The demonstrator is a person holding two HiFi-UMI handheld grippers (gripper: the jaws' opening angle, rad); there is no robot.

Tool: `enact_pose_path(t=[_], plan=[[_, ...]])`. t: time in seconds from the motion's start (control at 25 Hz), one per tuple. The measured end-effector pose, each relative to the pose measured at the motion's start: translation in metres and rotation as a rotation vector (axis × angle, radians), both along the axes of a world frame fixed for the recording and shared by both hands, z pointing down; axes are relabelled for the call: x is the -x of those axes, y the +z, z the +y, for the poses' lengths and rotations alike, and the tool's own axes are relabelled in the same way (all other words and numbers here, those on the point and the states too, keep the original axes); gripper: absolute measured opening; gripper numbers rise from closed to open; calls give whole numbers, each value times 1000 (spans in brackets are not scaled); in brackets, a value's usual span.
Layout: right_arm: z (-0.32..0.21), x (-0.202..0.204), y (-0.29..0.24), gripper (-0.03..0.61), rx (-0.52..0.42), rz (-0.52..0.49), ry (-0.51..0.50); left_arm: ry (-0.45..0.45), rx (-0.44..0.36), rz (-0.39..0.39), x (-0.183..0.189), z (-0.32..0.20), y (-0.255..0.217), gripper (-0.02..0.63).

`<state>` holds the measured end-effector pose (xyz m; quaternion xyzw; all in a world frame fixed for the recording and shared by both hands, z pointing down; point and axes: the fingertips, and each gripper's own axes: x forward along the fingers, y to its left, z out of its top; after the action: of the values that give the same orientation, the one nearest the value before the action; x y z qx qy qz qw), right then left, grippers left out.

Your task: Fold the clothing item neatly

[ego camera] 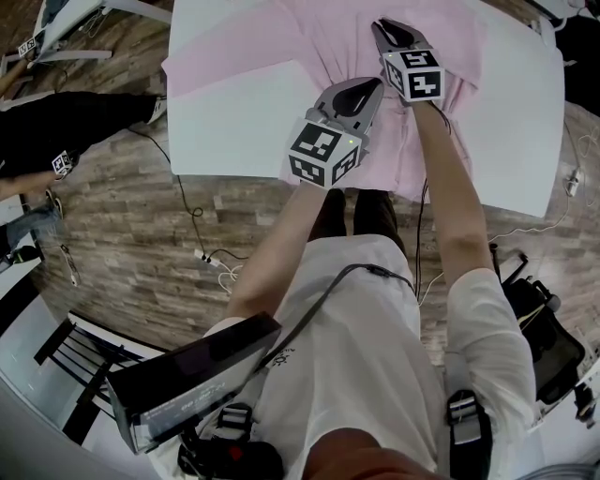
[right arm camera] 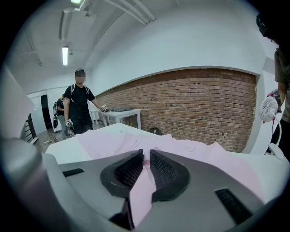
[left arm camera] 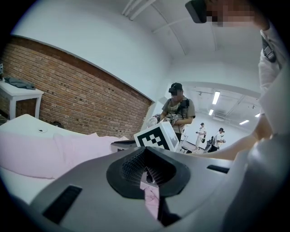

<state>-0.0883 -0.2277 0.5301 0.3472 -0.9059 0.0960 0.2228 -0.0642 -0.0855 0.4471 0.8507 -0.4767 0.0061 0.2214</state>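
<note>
**Both grippers pinching a pink shirt on a white table**

The person's white top (ego camera: 366, 375) is filling the foreground, with both arms reaching out over the table (ego camera: 225, 122), where the pink shirt (ego camera: 323, 42) is lying spread out and reaching the near edge. The left gripper (ego camera: 373, 89) is clamping tight on a thin pleat of the shirt. The right gripper (ego camera: 382, 28), further in, is gripping a thicker fold, its jaws standing slightly apart around the cloth. Both seem to be holding one lengthwise crease, probably so that a side panel can be carried over evenly. The cloth is looking thin, soft and limp, bunching into ridges at each pinch. The dark ribbed pads are likely helping to bite the slippery fabric, and the table is looking smooth and matte.
</note>
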Motion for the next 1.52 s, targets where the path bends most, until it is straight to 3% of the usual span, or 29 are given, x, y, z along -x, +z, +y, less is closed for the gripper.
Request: enact_pose_path(t=[1.2,1.52], plan=[[10,61,45,51,64,68,-94,-71,52,0,46,7,22,2],[18,82,58,52,90,95,-173,-92,66,5,58,1,27,2]])
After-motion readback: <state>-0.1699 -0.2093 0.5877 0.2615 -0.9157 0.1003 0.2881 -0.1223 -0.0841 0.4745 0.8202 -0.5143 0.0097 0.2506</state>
